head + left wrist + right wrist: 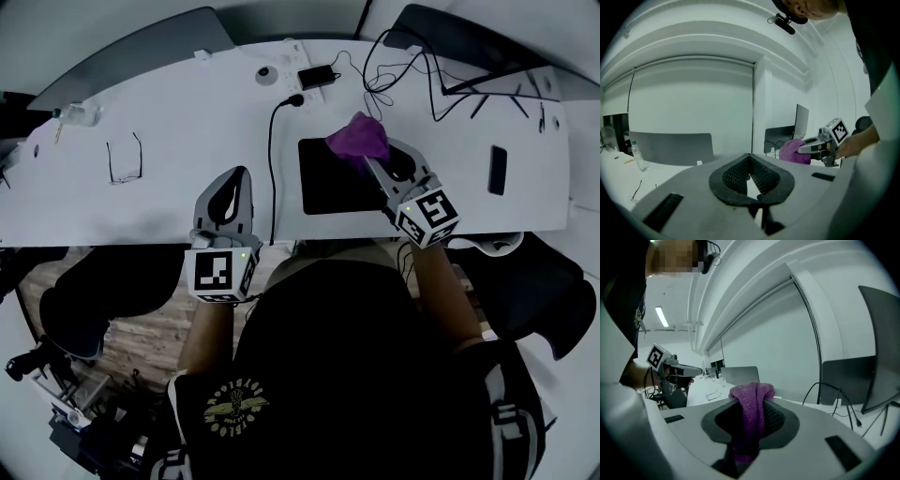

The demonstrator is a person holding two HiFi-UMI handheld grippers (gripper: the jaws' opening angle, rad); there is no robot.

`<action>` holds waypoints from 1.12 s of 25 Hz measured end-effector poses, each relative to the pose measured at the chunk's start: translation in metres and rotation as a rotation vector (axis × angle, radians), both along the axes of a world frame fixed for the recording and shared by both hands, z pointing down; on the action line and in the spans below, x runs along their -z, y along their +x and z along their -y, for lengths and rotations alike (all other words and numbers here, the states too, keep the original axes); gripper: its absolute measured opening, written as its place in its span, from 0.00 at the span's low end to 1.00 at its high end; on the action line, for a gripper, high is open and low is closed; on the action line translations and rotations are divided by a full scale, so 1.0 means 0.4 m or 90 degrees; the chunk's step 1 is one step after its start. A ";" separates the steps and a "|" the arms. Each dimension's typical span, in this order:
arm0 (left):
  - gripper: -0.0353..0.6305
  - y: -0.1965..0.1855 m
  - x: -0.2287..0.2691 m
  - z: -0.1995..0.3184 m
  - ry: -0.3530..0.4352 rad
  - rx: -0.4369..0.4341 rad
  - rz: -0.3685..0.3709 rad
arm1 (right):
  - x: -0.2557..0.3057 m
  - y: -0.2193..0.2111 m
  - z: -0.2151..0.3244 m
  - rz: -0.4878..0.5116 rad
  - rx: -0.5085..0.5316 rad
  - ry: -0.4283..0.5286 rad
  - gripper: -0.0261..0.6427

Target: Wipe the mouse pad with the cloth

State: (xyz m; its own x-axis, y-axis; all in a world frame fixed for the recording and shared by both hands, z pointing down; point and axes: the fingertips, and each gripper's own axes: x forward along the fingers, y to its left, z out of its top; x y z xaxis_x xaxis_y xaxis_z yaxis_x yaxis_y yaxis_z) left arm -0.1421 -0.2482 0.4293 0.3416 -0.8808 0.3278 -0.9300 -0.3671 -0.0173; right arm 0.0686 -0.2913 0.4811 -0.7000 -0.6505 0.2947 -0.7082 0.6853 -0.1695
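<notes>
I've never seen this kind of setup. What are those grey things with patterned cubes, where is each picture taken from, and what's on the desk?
A person at a white desk holds a hand-held gripper in each hand; the cubes are part of them. One picture comes from a camera on the person's head, looking down. The other two come from cameras, one riding on each, looking along its jaws. The right hand-held gripper is shut on a purple cloth, over a corner of the black mouse pad. The left hand-held gripper is shut and empty. Also on the desk: glasses, a phone and cables.
</notes>
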 end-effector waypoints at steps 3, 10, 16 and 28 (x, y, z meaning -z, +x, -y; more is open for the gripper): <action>0.06 -0.006 -0.011 -0.006 -0.012 0.003 0.010 | -0.045 -0.035 0.001 0.004 0.015 -0.016 0.17; 0.06 -0.021 -0.063 -0.022 -0.036 0.004 0.024 | -0.166 -0.104 0.017 -0.009 0.045 -0.045 0.17; 0.06 -0.031 -0.116 -0.040 -0.071 0.006 0.030 | -0.250 -0.184 0.010 -0.009 0.067 -0.073 0.17; 0.06 -0.055 -0.146 -0.069 -0.088 0.037 0.044 | -0.516 -0.283 0.006 -0.085 0.086 -0.181 0.17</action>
